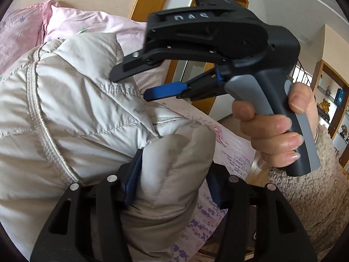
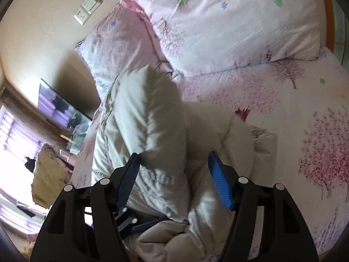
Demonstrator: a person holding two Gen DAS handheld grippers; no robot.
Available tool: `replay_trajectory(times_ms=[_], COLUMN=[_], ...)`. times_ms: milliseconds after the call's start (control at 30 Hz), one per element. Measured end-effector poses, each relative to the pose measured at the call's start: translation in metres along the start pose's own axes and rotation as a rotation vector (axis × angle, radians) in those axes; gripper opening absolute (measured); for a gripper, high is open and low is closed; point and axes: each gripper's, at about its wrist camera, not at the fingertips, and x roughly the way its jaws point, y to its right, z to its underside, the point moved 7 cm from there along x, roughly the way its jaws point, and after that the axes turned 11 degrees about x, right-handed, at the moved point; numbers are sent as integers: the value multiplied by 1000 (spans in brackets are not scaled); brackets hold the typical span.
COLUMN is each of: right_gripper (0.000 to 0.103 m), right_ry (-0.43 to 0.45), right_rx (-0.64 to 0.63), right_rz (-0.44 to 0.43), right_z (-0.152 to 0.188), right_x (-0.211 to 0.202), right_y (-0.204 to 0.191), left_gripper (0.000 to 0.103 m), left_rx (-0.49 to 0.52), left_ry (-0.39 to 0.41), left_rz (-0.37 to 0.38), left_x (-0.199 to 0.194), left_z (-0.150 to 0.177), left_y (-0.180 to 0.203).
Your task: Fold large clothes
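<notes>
A beige quilted puffer jacket (image 1: 72,113) lies bunched on a pink floral bed (image 2: 283,100). My left gripper (image 1: 172,174) is shut on a thick fold of the jacket, with blue pads pressing it from both sides. My right gripper (image 1: 128,85), held in a hand, hovers above the jacket in the left wrist view with its jaws apart. In the right wrist view the right gripper (image 2: 174,174) is open, its blue pads (image 2: 220,183) spread over the jacket (image 2: 152,131) without clamping it. The left gripper's tip (image 2: 135,224) shows low in that view.
Two pink pillows (image 2: 229,21) lie at the head of the bed. A wall with switches (image 2: 87,8) is behind. A glass-topped bedside table (image 2: 63,107) stands beside the bed near a bright window. Wooden door frames and shelves (image 1: 333,100) are on the far side.
</notes>
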Motion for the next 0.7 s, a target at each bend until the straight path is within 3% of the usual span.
replay_trajectory(times_ms=[133,233,400,567,700], right_gripper=[66,57,21,15,13], right_ry=[-47,-80,-53,-2,34], right_rx=[-20,-29,-32,-48,-35], right_rz=[-6,-22,-23,-1,25], right_z=[6,12,15,14,11], right_x=[9,16,17,8,1], right_y=[-2,-4,-2,-2,7], left_gripper=[55,55,56,56,62], left_rx=[15,29,46,55,65], left_ry=[-10,-19,-28,-25,22], left_rz=[7,10,8,34,65], left_x=[7,10,7,-8,-50], left_z=[1,3,11,7,-3], left_y=[2,6,15,17,13])
